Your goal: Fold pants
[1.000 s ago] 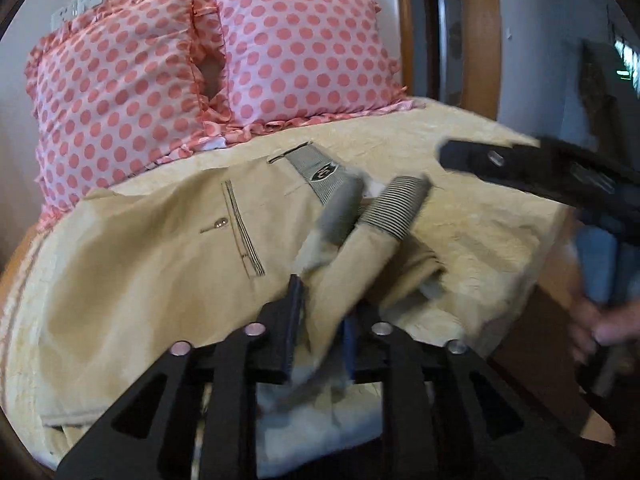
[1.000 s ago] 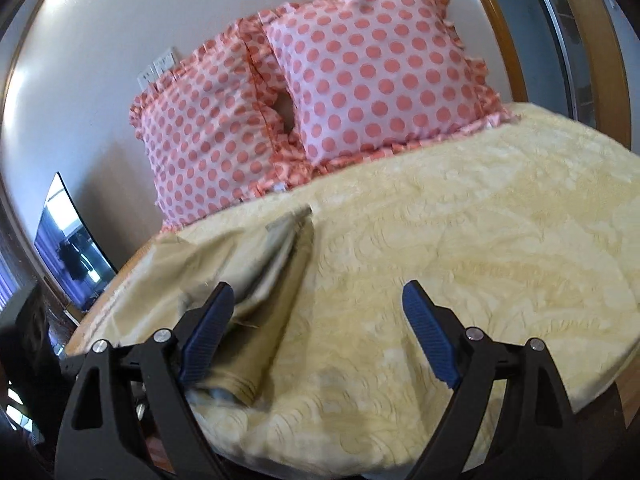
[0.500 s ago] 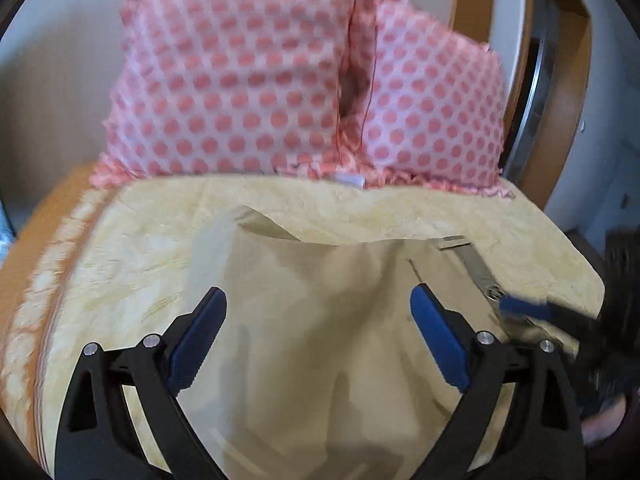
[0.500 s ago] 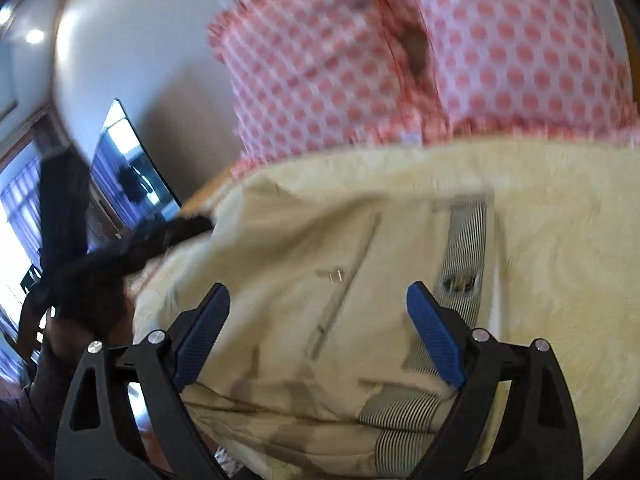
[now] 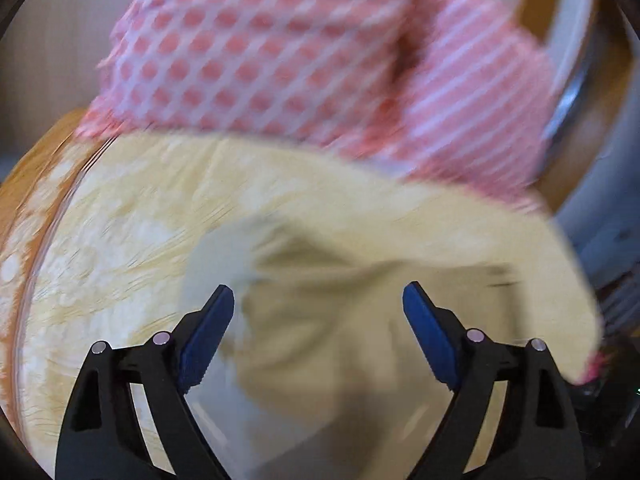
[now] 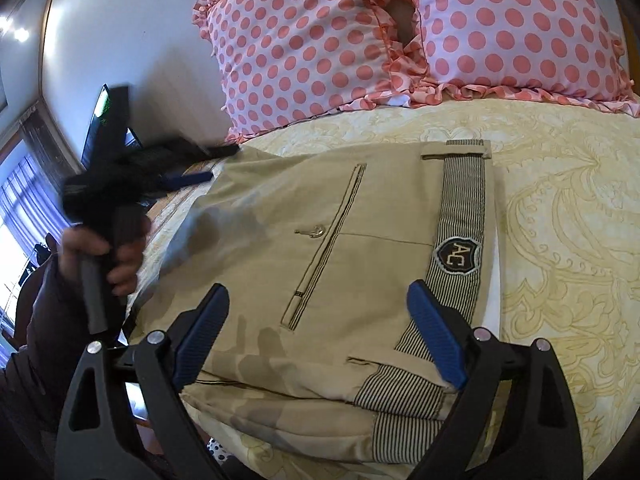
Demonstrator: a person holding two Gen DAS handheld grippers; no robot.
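The khaki pants (image 6: pixel 320 248) lie folded on the yellow bedspread (image 6: pixel 560 216), with a striped waistband and an "AC" badge (image 6: pixel 458 258) on the right. My right gripper (image 6: pixel 318 300) is open and empty, just above the pants' near folded edge. My left gripper (image 5: pixel 318 300) is open and empty above the pants (image 5: pixel 340 340); its view is motion-blurred. It also shows in the right wrist view (image 6: pixel 200 164), held over the pants' far left corner.
Two pink polka-dot pillows (image 6: pixel 400 32) lean against the wall at the head of the bed. A dark screen (image 6: pixel 100 120) stands left of the bed. The bed's wooden edge (image 5: pixel 36 168) runs along the left.
My left gripper let go of the pant legs and opened, then swung toward the pants' left side. My right gripper moved left over the folded pants and stays open.
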